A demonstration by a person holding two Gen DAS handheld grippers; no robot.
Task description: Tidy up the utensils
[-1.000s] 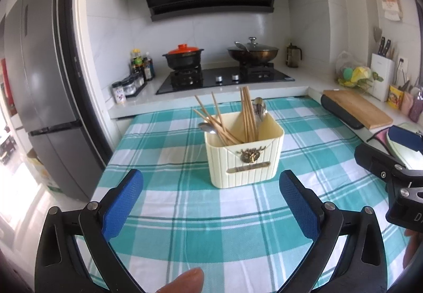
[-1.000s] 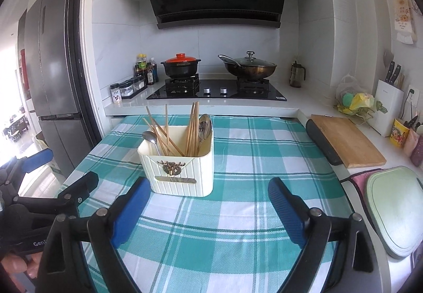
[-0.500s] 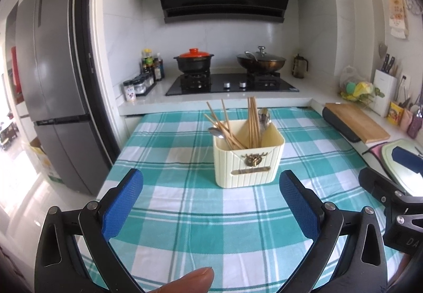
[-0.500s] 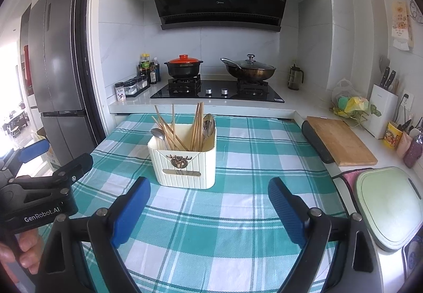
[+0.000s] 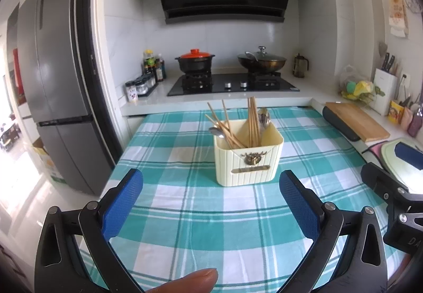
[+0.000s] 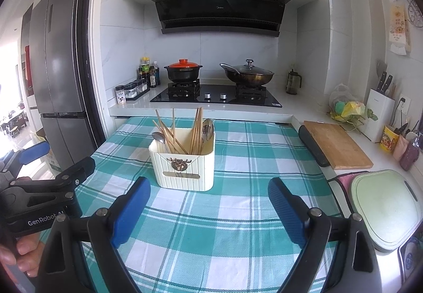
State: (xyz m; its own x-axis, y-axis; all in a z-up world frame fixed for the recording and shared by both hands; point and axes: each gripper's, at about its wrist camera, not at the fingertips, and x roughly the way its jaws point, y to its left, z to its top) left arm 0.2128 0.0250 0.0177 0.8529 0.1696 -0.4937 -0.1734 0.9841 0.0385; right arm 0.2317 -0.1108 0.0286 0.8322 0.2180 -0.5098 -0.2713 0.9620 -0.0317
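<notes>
Left wrist view: left gripper (image 5: 211, 197) jaws spread wide, empty. Right gripper (image 6: 208, 205) likewise apart. Utensil holder (image 5: 248, 160) with chopsticks (image 5: 252, 121) and spoons (image 5: 263, 116) stands ahead, beyond both fingertips, untouched.

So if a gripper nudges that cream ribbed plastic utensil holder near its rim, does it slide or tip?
The cream ribbed plastic utensil holder looks light, and the tall wooden chopsticks and metal spoons rise above its rim, so a high push may tip it. The teal checked tablecloth probably grips or bunches, hindering sliding.
</notes>
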